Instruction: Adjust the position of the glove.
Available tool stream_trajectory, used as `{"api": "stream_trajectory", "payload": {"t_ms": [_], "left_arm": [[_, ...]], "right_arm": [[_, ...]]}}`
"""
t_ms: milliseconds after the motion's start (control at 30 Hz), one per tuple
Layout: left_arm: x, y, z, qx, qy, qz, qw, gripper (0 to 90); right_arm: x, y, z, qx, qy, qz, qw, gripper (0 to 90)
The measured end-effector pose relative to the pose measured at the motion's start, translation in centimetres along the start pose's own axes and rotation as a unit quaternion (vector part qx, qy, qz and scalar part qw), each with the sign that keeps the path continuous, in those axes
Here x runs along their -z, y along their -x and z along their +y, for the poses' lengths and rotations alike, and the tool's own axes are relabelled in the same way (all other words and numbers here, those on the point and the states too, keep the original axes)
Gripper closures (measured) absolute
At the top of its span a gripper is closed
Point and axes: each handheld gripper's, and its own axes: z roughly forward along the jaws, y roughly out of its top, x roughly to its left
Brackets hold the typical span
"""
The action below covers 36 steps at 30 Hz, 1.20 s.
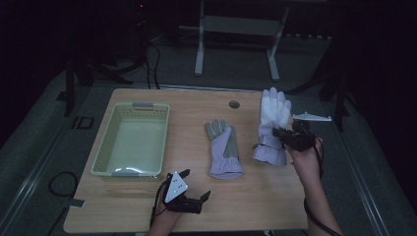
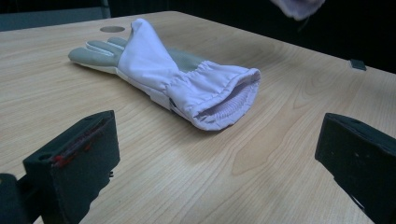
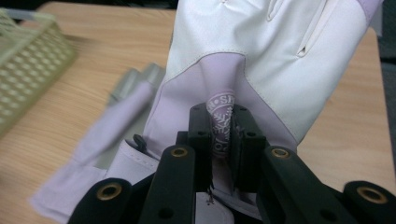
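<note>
A pale lilac and white glove (image 1: 272, 115) hangs lifted off the wooden table (image 1: 147, 196) at the right, fingers toward the far edge. My right gripper (image 1: 276, 132) is shut on it; in the right gripper view the jaws (image 3: 220, 122) pinch a fold of the glove (image 3: 280, 70) near its printed badge. A second glove (image 1: 223, 147) with grey fingers lies flat mid-table, its cuff toward me (image 2: 205, 98). My left gripper (image 1: 195, 184) hovers open near the front edge, nothing between its jaws (image 2: 219, 154), facing that glove's cuff.
A pale green plastic basket (image 1: 132, 140) stands empty on the table's left half, also at the left edge of the right gripper view (image 3: 28, 60). A round cable hole (image 1: 234, 104) sits near the far edge. A metal stand (image 1: 236, 29) rises beyond the table.
</note>
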Motion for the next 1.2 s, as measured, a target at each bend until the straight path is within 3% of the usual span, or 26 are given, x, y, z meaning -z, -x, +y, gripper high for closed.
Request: {"api": "stream_trajectory", "payload": {"t_ms": [300, 433, 700, 833, 1200], "left_arm": [[0.0, 0.0, 0.0, -0.002, 0.0, 0.0, 1.0, 0.0], [0.0, 0.1, 0.0, -0.001, 0.002, 0.0, 1.0, 0.0], [0.0, 0.0, 0.0, -0.001, 0.001, -0.001, 1.0, 0.0], [0.0, 0.0, 0.0, -0.003, 0.0, 0.0, 1.0, 0.0], [0.0, 0.0, 0.0, 0.0, 0.0, -0.001, 1.0, 0.0]], "right_arm": [[0.5, -5.0, 2.8, 0.035, 0.006, 0.026, 0.999, 80.6], [-0.1, -7.0, 3.1, 0.038, 0.002, 0.044, 0.9983, 80.5], [-1.9, -10.6, 2.4, 0.051, -0.017, 0.049, 0.9973, 80.4], [-3.1, -11.3, 1.6, 0.055, -0.034, 0.048, 0.9967, 80.4], [-7.8, -11.5, -0.6, 0.038, -0.088, 0.049, 0.9942, 80.2]]}}
